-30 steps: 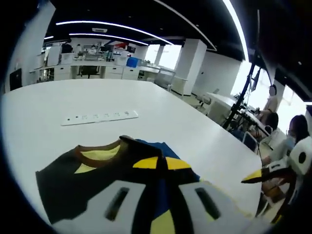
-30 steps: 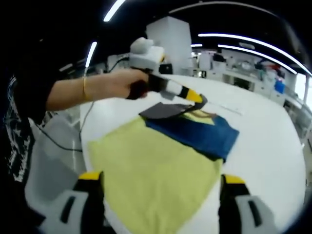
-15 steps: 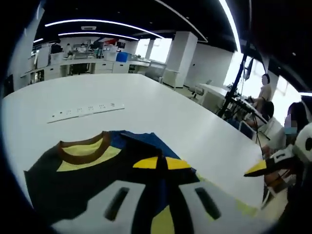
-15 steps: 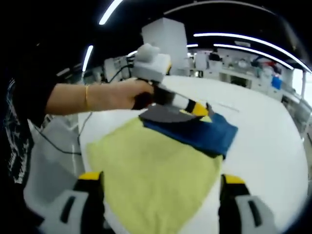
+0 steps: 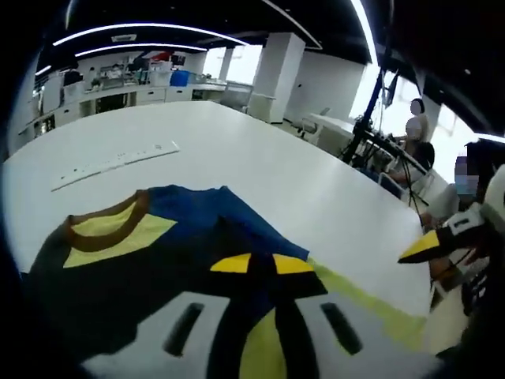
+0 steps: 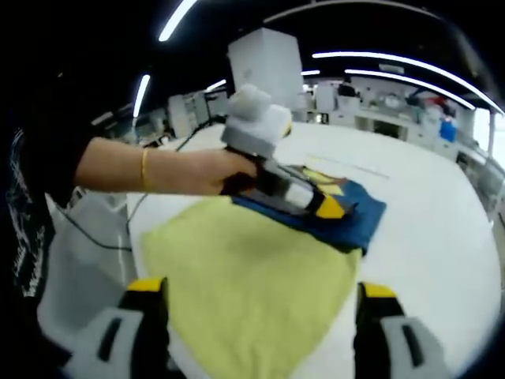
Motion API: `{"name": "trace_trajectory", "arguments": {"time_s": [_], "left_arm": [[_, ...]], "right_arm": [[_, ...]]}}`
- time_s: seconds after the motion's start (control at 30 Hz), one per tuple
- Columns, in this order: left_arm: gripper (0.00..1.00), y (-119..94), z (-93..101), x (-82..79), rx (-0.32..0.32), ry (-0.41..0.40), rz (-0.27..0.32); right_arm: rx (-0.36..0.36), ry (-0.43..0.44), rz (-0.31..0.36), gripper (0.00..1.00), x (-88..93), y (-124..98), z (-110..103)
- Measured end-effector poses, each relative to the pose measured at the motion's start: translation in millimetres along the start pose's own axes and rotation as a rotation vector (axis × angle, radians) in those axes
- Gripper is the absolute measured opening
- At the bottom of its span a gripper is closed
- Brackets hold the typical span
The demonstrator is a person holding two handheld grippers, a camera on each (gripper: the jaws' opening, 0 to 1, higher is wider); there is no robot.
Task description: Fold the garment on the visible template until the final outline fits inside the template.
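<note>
1. Garment [image 6: 331, 217]: a dark blue and black top with a yellow panel and brown collar trim. It lies at the far end of the yellow template [image 6: 245, 276], which is spread flat on the white table [image 6: 426, 237]. In the right gripper view the garment is bunched into a compact shape, with its far edge at or just past the template's end.

2. Left gripper [image 6: 327, 207]: its yellow-tipped jaws are drawn together low over the garment. In the left gripper view dark cloth [image 5: 260, 296] runs between the jaw bodies, so it appears clamped on a fold.

3. Right gripper [image 6: 256, 308]: jaws stand wide apart over the near edge of the template, holding nothing.

4. Progress, as a judgement: at least one fold looks made. The outline still needs setting down and squaring inside the template.

5. Surroundings: a long white table carrying a white power strip [image 5: 114, 160]. Open-plan room with ceiling strip lights, white columns, benches at the back and seated people to one side
</note>
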State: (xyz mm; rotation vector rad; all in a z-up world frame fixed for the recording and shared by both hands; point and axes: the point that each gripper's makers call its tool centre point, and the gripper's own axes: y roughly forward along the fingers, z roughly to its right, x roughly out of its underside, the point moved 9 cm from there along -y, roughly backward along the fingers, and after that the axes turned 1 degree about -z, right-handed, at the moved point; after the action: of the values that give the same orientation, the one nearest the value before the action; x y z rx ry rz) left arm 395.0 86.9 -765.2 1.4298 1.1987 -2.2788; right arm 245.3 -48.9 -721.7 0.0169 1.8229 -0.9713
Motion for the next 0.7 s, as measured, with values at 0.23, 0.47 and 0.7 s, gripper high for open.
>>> {"name": "trace_trajectory", "arguments": {"time_s": [0.23, 0.47, 0.7], "left_arm": [[0.45, -5.8, 10.1, -3.1, 0.039, 0.05, 0.009], [0.77, -30.4, 9.2, -5.6, 0.042, 0.089, 0.011], [0.94, -67.4, -4.2, 7.2, 0.023, 0.099, 0.007]], "right_arm": [[-0.009, -0.007, -0.007, 0.99, 0.3, 0.2, 1.6], [-0.046, -0.027, -0.021, 0.99, -0.4, -1.1, 2.5], [-0.089, -0.049, -0.042, 0.99, -1.3, -5.6, 1.9]]}}
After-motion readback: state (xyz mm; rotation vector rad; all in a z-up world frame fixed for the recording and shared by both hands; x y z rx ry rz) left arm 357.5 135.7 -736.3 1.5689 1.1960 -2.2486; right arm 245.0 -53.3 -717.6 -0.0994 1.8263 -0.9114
